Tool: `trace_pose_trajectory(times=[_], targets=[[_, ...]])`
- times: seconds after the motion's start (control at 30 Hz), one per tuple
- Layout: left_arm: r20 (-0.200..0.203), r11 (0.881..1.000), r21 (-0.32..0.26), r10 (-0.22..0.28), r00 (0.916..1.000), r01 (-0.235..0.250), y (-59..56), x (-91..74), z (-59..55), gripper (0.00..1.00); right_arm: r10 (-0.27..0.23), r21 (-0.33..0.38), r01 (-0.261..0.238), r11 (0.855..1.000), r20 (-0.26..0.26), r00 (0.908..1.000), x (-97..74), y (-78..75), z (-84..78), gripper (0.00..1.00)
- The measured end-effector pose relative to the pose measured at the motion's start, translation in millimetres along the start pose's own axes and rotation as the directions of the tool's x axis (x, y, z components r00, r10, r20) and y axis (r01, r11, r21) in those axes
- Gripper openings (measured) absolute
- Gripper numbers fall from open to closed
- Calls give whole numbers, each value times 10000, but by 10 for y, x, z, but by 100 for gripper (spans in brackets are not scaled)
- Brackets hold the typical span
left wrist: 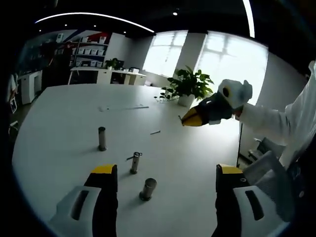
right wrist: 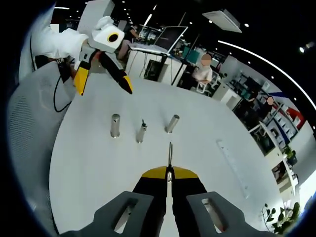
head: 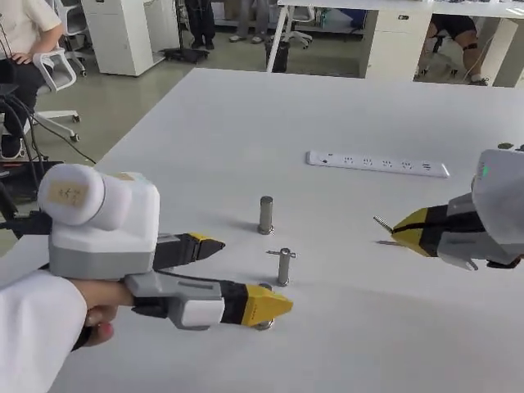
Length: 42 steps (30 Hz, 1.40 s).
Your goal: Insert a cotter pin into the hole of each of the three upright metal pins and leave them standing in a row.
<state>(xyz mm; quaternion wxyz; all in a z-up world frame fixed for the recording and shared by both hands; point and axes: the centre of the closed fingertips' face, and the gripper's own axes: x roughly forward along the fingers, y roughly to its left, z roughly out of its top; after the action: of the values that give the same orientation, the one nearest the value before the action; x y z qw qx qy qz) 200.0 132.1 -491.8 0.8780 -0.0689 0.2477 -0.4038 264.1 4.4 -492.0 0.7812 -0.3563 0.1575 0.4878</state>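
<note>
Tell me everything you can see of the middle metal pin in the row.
The middle metal pin is a short grey cylinder, shiny like steel, standing upright on the white table between the far pin and the near pin, apart from both. A thin cotter pin passes crosswise through it near the top, sticking out both sides. Nothing else touches it.

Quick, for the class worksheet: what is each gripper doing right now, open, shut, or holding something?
Left gripper: open, holding nothing.
Right gripper: shut on a cotter pin.

White table (head: 344, 98): far pin (head: 266, 214), middle pin (head: 283, 268) with cotter pin (head: 281, 254), near pin (left wrist: 147, 188) upright; power strip (head: 377, 164).
</note>
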Motion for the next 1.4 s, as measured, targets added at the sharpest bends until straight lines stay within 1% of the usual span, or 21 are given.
trace_pose_trajectory(times=[0.07,0.1,0.13,0.2,0.33,0.4,0.5,0.6,0.67,0.7,0.77,0.9,0.93,1.0,1.03,1.07,1.1,1.13,1.23,1.37,1.4], targets=[[76,10000,38,-55,10000,55,-20,25,19,81,-157,19,157,9999,176,9997,-40,25,52,0],[296,9997,246,50,9995,-58,-20,62,62,81,-214,35,213,9998,245,9995,-27,7,43,0],[294,9999,145,-19,9996,15,-43,91,65,80,-277,55,275,9996,380,9989,-26,0,59,0],[403,9996,-176,-223,9989,230,-94,148,88,77,-279,200,269,9994,504,9983,-48,38,83,0],[421,9979,-438,-453,9981,472,-170,238,120,67,-289,336,262,9991,820,9962,-116,156,187,0],[267,9943,-761,-728,9970,747,-234,285,116,63,-320,322,291,9991,937,9951,-105,173,195,0],[140,9910,-867,-1014,9947,1023,-310,351,138,58,-333,309,302,9991,1049,9939,-142,247,221,0],[87,9864,-1108,-1215,9926,1217,-366,420,175,54,-136,571,67,9983,1215,9925,-152,342,249,0],[7,9820,-1325,-1355,9908,1344,-401,480,184,54,-77,388,31,9992,1189,9929,-145,417,252,0],[-162,9801,-1340,-1502,9885,1467,-433,506,167,52,-20,320,-16,9995,1131,9936,-144,469,256,0],[-370,9804,-1181,-1632,9859,1579,-471,547,154,46,37,180,-57,9998,1110,9938,-134,525,263,0],[-594,9726,-1418,-1940,9792,1841,-543,603,151,38,96,36,-100,9999,1039,9945,-116,602,265,0],[-724,9704,-1466,-2039,9763,1918,-566,615,140,36,118,26,-121,9999,1044,9945,-107,612,267,0],[-823,9661,-1590,-2182,9724,2033,-597,634,137,30,178,76,-187,9998,1097,9938,-106,636,275,0],[-834,9654,-1623,-2197,9720,2043,-600,638,137,27,158,17,-161,9999,1093,9939,-109,642,275,0],[-844,9627,-1809,-2191,9720,2013,-600,650,137,27,160,-71,-153,9999,1074,9941,-103,645,276,0],[-822,9624,-1894,-2133,9735,1949,-592,662,138,27,181,-103,-171,9998,1037,9944,-103,652,268,0],[-882,9619,-1905,-2156,9725,1960,-600,668,130,28,189,-234,-166,9996,1006,9947,-99,656,263,0],[-986,9587,-2005,-2248,9694,2019,-625,676,112,23,279,-505,-239,9984,802,9964,-85,680,228,0],[-1171,9496,-2284,-2456,9623,2146,-664,682,76,17,389,-599,-345,9976,739,9965,-72,716,211,0],[-1273,9443,-2406,-2599,9572,2244,-689,680,51,16,431,-719,-381,9967,701,9966,-67,733,210,0]])
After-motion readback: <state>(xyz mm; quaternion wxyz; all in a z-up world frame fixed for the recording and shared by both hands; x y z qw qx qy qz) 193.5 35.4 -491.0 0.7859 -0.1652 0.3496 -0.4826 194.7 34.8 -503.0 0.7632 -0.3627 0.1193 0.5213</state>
